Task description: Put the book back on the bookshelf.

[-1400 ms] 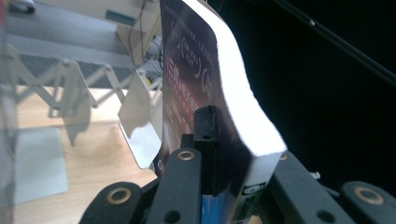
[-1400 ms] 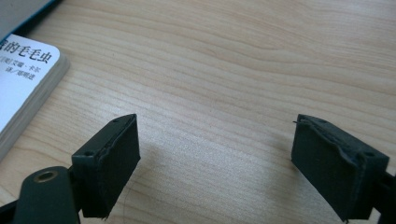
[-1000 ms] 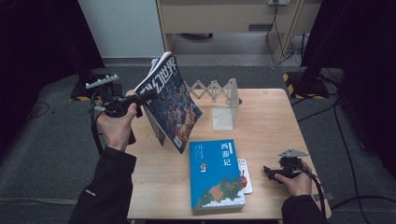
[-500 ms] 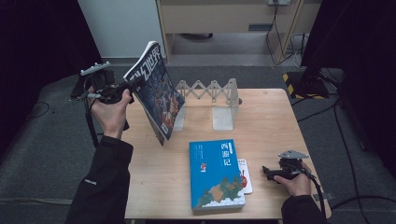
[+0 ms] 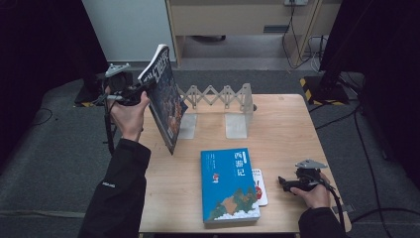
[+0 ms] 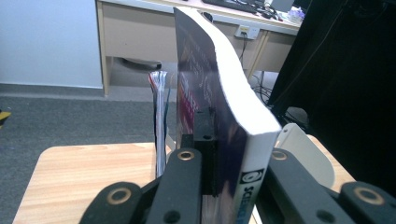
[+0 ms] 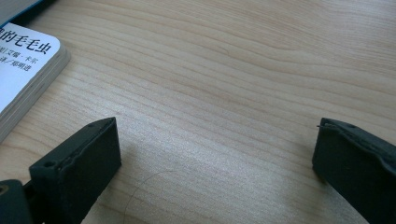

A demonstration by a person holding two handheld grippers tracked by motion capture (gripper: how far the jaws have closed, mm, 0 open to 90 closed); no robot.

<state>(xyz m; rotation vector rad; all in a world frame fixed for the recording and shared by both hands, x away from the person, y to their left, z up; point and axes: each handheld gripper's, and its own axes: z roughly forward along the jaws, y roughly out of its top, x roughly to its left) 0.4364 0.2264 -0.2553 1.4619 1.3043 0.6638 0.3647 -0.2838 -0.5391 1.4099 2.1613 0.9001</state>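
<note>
My left gripper (image 5: 133,94) is shut on a thick dark-covered book (image 5: 166,99), held nearly upright in the air over the table's back left corner. In the left gripper view the book (image 6: 229,107) stands between the jaws of the left gripper (image 6: 219,154), spine toward the camera, and a thin sheaf of pages (image 6: 159,116) hangs apart on its left. My right gripper (image 5: 285,182) rests low at the table's front right, open. In the right gripper view the right gripper (image 7: 215,154) has bare wood between its fingers.
A blue book (image 5: 229,183) lies flat at the front middle of the wooden table (image 5: 292,129), partly over a small white book (image 5: 261,187), whose corner (image 7: 23,56) lies beside my right gripper. An expanding book rack (image 5: 218,95) with pale bookends (image 5: 236,124) stands at the back.
My left gripper has lifted the dark book up and to the left, away from the rack, and turned it more upright. The right gripper has stayed put.
</note>
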